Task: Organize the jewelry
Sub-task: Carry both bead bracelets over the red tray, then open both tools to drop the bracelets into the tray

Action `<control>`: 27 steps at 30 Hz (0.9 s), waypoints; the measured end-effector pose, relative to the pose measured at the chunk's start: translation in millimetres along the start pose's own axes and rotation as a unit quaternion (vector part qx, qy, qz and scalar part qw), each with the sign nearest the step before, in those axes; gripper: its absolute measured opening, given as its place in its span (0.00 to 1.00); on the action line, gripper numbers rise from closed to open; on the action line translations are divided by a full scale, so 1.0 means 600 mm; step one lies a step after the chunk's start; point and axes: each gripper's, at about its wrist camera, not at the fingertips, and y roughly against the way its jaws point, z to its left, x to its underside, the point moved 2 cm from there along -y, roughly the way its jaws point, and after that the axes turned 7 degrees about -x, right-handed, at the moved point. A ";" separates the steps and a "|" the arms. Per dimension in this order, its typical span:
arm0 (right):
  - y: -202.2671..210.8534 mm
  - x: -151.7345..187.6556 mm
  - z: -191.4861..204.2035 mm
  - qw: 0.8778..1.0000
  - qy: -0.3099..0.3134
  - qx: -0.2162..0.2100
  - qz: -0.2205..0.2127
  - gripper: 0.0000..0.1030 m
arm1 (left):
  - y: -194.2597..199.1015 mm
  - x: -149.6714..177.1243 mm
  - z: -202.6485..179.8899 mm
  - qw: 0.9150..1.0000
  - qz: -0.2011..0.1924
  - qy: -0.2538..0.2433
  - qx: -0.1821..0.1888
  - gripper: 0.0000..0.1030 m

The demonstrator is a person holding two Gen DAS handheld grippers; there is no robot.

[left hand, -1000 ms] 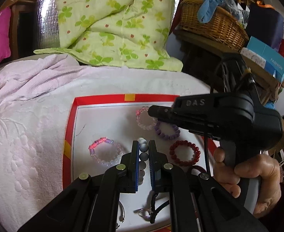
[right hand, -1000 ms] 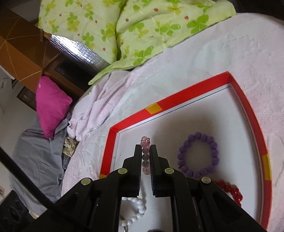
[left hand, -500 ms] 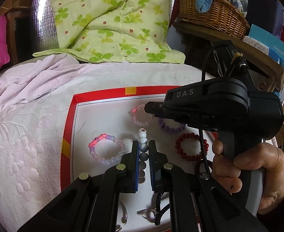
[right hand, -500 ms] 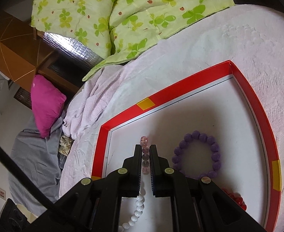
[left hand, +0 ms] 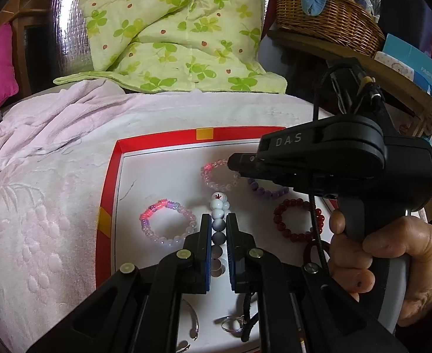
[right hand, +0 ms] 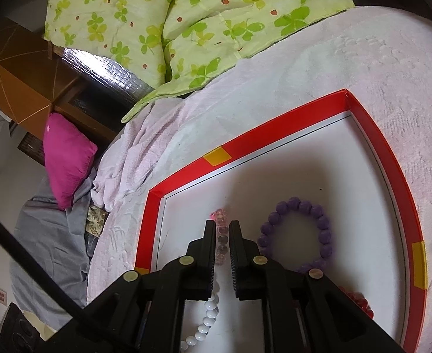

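Note:
A red-rimmed white tray (left hand: 118, 158) (right hand: 274, 123) lies on the pink bedspread. My left gripper (left hand: 218, 223) is shut on a white and grey bead bracelet (left hand: 218, 206), held stretched above the tray. My right gripper (right hand: 222, 229) is shut on a clear pink bead bracelet (right hand: 219, 216), which also shows in the left wrist view (left hand: 220, 172). On the tray lie a pink-and-lilac bracelet (left hand: 166, 225), a purple bracelet (right hand: 298, 235) (left hand: 267, 191) and a dark red bracelet (left hand: 296, 220) (right hand: 357, 300). White beads (right hand: 207, 317) hang below the right gripper.
A green clover quilt (left hand: 168, 29) lies behind the tray. A wicker basket (left hand: 324, 14) and boxes stand on a shelf at the right. A magenta cushion (right hand: 66, 158) sits at the left. Small rings and a clasp (left hand: 230, 323) lie at the tray's near edge.
Both grippers have drawn back and up from the tray, each still shut on its bracelet. More of the white bead bracelet shows past the left fingers.

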 end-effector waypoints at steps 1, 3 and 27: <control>0.001 0.000 0.000 1.000 0.001 0.001 0.000 0.11 | 0.000 0.000 0.000 1.000 0.000 0.000 -0.001 0.10; 0.002 0.000 -0.001 1.000 -0.001 0.002 -0.001 0.11 | 0.000 0.000 0.001 1.000 0.000 0.001 -0.002 0.10; 0.021 0.006 0.012 1.000 0.007 0.012 0.003 0.20 | 0.002 -0.002 0.028 0.996 0.013 0.020 -0.089 0.75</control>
